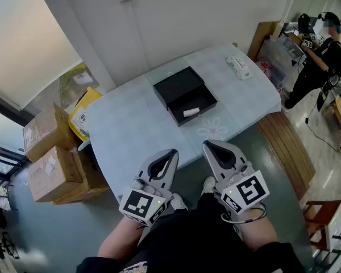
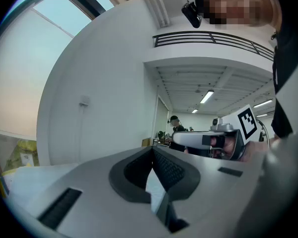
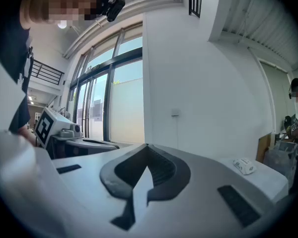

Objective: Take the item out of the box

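A black box [image 1: 184, 95] lies on the table [image 1: 136, 129], its drawer pulled out toward me. A small white item [image 1: 191, 112] rests inside the drawer. My left gripper [image 1: 171, 153] and right gripper [image 1: 209, 147] are held side by side near my lap, just short of the table's near edge and well apart from the box. Both are shut with nothing between the jaws. In the left gripper view my gripper [image 2: 153, 150] points up over the table; the right gripper view shows the jaws [image 3: 147, 148] closed tip to tip.
A white packet [image 1: 238, 67] lies at the table's far right corner. Cardboard boxes [image 1: 51, 158] are stacked on the floor at the left. A person [image 1: 315, 56] stands at the far right beside a wooden bench [image 1: 287, 147]. A white wall runs behind the table.
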A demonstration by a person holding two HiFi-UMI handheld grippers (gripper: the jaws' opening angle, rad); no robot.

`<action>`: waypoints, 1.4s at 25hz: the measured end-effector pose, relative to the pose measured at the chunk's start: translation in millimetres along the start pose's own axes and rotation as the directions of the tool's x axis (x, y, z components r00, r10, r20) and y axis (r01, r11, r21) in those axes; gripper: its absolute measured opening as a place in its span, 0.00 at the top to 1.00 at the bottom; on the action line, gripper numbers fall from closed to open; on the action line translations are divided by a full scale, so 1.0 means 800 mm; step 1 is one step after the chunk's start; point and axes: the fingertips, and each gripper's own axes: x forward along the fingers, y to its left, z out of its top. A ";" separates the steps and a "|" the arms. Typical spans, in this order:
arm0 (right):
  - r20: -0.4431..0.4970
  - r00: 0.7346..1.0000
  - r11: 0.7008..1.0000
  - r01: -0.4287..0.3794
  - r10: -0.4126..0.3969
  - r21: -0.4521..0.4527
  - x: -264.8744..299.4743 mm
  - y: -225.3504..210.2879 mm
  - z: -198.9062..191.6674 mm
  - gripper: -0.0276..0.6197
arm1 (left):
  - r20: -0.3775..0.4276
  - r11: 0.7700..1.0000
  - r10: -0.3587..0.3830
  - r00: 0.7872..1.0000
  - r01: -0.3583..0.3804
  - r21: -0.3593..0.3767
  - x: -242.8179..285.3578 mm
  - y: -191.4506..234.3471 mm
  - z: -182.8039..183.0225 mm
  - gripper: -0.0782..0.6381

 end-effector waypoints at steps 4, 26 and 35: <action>-0.003 1.000 1.000 -0.001 0.001 -0.003 -0.001 0.001 -0.001 0.94 | 0.000 1.000 0.002 1.000 -0.002 0.000 -0.001 -0.001 0.000 0.89; 0.001 1.000 1.000 0.001 -0.001 -0.007 0.018 -0.004 -0.001 0.94 | 0.000 1.000 -0.003 1.000 0.003 0.007 -0.004 0.012 -0.003 0.89; -0.022 0.999 0.999 -0.038 0.038 -0.010 0.050 -0.041 -0.011 0.94 | -0.016 0.999 0.037 0.999 -0.037 0.025 0.018 0.029 -0.005 0.89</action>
